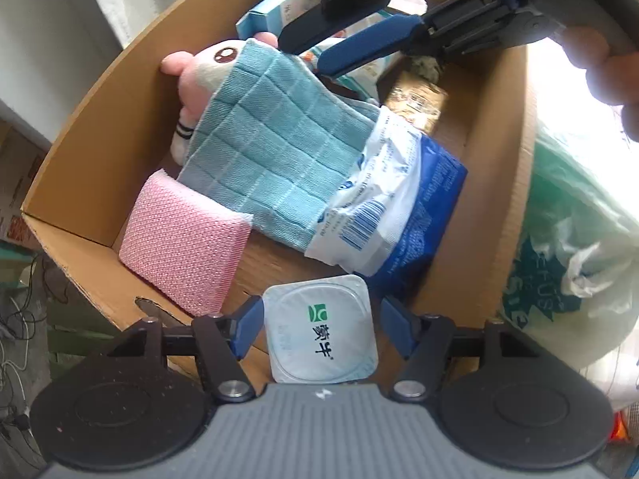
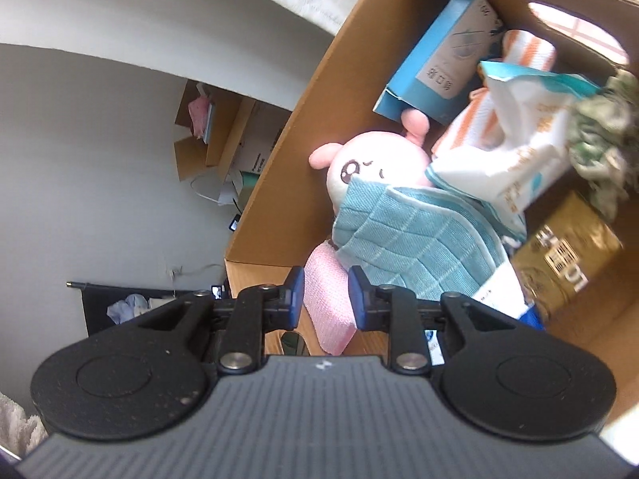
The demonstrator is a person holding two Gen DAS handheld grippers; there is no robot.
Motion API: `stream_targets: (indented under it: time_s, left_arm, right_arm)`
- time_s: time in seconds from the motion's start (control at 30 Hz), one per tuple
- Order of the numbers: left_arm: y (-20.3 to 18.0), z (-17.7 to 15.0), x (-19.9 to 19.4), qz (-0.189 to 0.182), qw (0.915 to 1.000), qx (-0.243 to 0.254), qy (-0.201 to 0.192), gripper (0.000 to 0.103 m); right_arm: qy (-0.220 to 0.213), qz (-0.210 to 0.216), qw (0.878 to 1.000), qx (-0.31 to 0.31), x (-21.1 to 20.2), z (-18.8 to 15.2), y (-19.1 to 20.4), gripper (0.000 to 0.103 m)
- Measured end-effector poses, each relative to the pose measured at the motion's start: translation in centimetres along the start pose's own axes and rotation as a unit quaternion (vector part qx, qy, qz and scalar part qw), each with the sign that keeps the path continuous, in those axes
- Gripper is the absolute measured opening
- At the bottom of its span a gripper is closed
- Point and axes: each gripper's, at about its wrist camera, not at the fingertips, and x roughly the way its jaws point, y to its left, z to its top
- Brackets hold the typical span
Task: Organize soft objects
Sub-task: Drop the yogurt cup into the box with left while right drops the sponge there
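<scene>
Both tongs are built alike: the left tongs [image 1: 315, 325] and right tongs [image 2: 326, 299] have blue pads on black jointed links. Behind the pads, each link pivots on a silver round-headed screw. Flanking those sit two black round discs, with a grey ribbed housing between them.

Cardboard box [image 1: 72, 159]: matt brown corrugated board, raw edge at rim.
Teal cloth [image 1: 275, 151]: woven, grid-ribbed, matt.
Pink sponge pad [image 1: 183, 247]: coarse knitted mesh face, matt.
Plush toy [image 2: 375, 159]: soft short-pile fabric, pink and cream.
Yogurt cup [image 1: 319, 331]: smooth foil lid, faint sheen.
Blue-white packet [image 1: 399, 207]: crinkled glossy plastic film.
Gold carton [image 2: 567, 251]: shiny metallic-look print.
Blue box [image 2: 435, 56]: smooth printed card.
Gripper bodies: matt black plastic, metal pivot pins, blue pads.
</scene>
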Motion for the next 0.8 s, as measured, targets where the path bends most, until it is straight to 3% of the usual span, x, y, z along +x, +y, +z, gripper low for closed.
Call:
stream_targets:
  time_s: [0.2,0.3,0.43,0.47,0.57,0.67,0.8]
  left_arm:
    - [0.2,0.7,-1.5,0.006,0.9998,0.005,-0.017,0.070]
    - [0.2,1.2,-3.1,0.014,0.9991,0.008,-0.038,0.076]
    - [0.2,2.1,-5.7,0.031,0.9967,0.010,-0.075,0.085]
    - [0.1,2.4,-6.3,0.037,0.9959,0.010,-0.082,0.086]
    - [-0.2,3.1,-7.6,0.057,0.9940,0.007,-0.093,0.087]
    - [-0.5,3.3,-8.4,0.083,0.9905,-0.016,-0.109,0.092]
    - [-1.1,3.7,-8.4,0.074,0.9907,-0.047,-0.104,0.093]
  right_arm:
    - [-0.031,0.001,0.999,0.015,-2.4,-1.2,0.0,0.030]
    - [-0.063,-0.003,0.998,0.028,-3.7,-2.0,0.5,0.050]
    - [-0.121,-0.012,0.992,0.044,-7.0,-4.5,1.1,0.087]
    - [-0.136,-0.016,0.989,0.052,-7.5,-5.3,1.2,0.090]
    - [-0.162,-0.036,0.983,0.077,-9.5,-7.7,1.0,0.091]
    - [-0.179,-0.095,0.975,0.086,-11.5,-9.9,0.9,0.091]
    - [-0.194,-0.160,0.964,0.089,-14.1,-12.8,0.7,0.091]
